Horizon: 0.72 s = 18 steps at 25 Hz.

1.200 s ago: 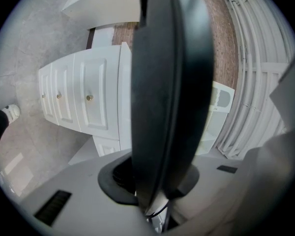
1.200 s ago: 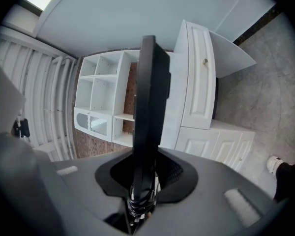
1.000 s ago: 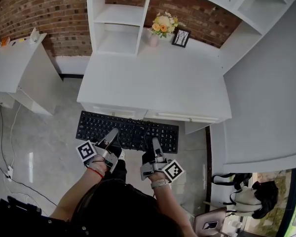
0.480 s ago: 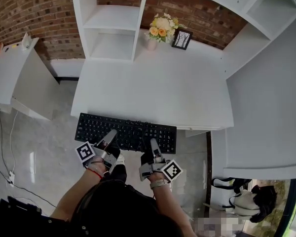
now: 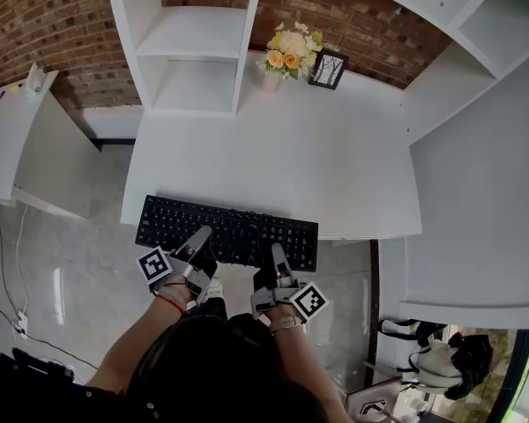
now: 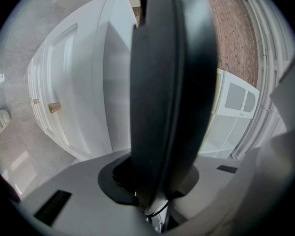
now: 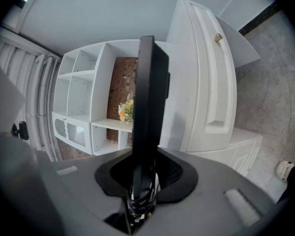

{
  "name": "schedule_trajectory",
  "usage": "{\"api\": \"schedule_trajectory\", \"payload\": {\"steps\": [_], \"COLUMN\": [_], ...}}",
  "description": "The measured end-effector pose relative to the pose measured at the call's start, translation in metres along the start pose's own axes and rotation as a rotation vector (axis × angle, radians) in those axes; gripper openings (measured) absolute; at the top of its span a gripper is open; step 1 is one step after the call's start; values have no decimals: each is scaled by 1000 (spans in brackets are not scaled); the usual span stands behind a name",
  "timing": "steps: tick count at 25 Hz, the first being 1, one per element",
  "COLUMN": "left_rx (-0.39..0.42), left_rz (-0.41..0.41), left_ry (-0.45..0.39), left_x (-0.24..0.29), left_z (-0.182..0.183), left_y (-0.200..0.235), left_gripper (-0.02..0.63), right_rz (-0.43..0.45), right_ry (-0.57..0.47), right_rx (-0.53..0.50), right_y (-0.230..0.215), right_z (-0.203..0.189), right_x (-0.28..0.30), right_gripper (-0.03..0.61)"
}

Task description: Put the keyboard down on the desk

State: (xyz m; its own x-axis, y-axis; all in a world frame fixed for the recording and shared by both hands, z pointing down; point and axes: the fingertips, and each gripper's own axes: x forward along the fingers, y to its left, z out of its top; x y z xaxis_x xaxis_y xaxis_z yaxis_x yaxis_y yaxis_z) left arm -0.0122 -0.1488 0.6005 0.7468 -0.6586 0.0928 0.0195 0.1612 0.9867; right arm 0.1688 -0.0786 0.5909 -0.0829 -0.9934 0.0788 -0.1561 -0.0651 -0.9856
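Note:
The black keyboard (image 5: 227,229) is held level by its near edge, and its far rows hang over the front edge of the white desk (image 5: 273,161). My left gripper (image 5: 203,238) is shut on the keyboard's near edge left of centre. My right gripper (image 5: 274,254) is shut on it right of centre. In the left gripper view the keyboard (image 6: 172,92) stands edge-on between the jaws of the left gripper (image 6: 152,193). The right gripper view likewise shows the keyboard (image 7: 150,97) clamped in the right gripper (image 7: 143,183), with a coiled black cable at the jaw throat.
At the back of the desk stand a vase of flowers (image 5: 288,53) and a small picture frame (image 5: 329,69), below a white shelf unit (image 5: 189,51). A white side cabinet (image 5: 22,139) stands at left, a white desk wing (image 5: 476,183) at right, and a bag (image 5: 441,355) lies on the floor.
The keyboard and both grippers have come forward to the desk; its far edge now overlaps the desk's front edge, where earlier it hung in front of the drawers. Both grips are unchanged.

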Motion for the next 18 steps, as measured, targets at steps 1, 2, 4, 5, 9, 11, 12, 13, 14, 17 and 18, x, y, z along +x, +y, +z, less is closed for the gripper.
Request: {"api": "schedule_trajectory", "payload": {"steps": [1,2,4,5,9,11,12,13,14,17,18], "left_rx": [-4,-7,-14,-16,-30,-36,-39,-41,-42,-39,-41], "left_rz": [1,6,18,24,45,64,74,85,95,114,118], "left_ry": [1,0,-3,-3,-12,-19,-22,-23,-24,-28,-30], "left_x": [2,3,3,4,13,16,18,21,23,30,34], "left_z": [1,1,3,4,9,10,12,13,14,18,20], "left_y": [0,1,3,4,8,12,13,14,15,15,14], "left_gripper": [60,58,60,60,58,58,60,60,60,63,64], "right_rz": [-4,-8,-17,-25,-53,-68,-77,-84,-90,-108,-114], "right_ry": [-1,-1,-1,-2,2,4,4,4,5,12,13], "right_rx": [3,9,20,22,31,53,68,82,95,124,132], "right_y": [-1,-2,-5,-6,-11,-15,-17,-20,-22,-26,-27], "right_z": [0,0,-1,0,4,5,6,7,7,10,11], "right_x": [2,3,5,6,15,19,22,25,28,37,40], "right_gripper": [83,84,84,83,83,83,83,83,83,81,81]}}
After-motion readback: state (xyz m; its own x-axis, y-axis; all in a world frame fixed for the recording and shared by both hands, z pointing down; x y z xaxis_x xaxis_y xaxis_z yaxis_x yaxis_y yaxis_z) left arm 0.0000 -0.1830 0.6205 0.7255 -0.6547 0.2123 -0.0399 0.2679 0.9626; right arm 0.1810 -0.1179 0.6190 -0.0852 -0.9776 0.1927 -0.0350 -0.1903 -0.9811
